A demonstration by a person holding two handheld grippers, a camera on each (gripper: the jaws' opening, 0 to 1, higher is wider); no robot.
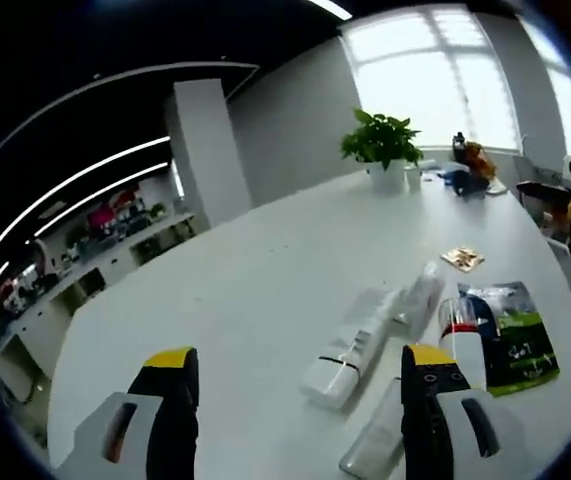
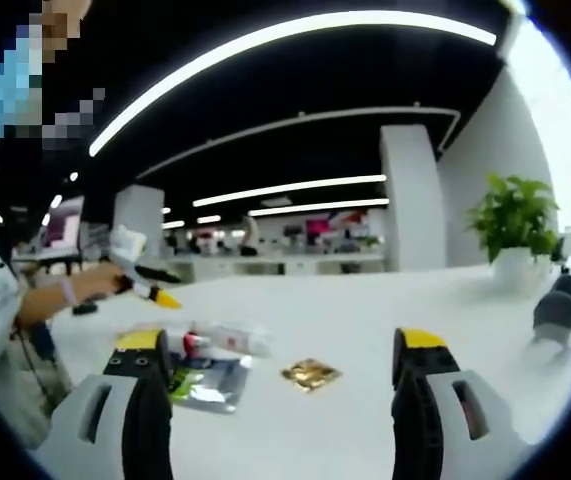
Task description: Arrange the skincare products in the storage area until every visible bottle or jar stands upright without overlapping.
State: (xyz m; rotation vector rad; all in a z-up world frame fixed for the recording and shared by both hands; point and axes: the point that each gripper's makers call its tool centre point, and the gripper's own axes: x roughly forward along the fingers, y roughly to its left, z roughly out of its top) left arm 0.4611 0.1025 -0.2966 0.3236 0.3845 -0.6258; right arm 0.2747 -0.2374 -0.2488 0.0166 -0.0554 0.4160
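Several skincare items lie flat on the white table (image 1: pixel 265 270). A white tube (image 1: pixel 350 355) with a black band lies nearest. A clear bottle (image 1: pixel 421 292) and a red-capped white tube (image 1: pixel 462 335) lie beside a green packet (image 1: pixel 513 335), with a gold sachet (image 1: pixel 462 259) beyond. My left gripper (image 1: pixel 300 375) hangs open above the table, just short of them. In the right gripper view, the tubes (image 2: pixel 227 340), green packet (image 2: pixel 203 382) and gold sachet (image 2: pixel 312 374) lie ahead of my open right gripper (image 2: pixel 285 370). The left gripper (image 2: pixel 145 280), held in a person's hand, hovers above them.
A potted plant (image 1: pixel 383 148) (image 2: pixel 515 225) stands at the table's far end beside assorted clutter (image 1: pixel 470 165). A clear flat item (image 1: pixel 375 445) lies by my left gripper's right jaw. A grey object (image 2: pixel 557 312) sits at the right. Shelves (image 1: pixel 95 250) line the back wall.
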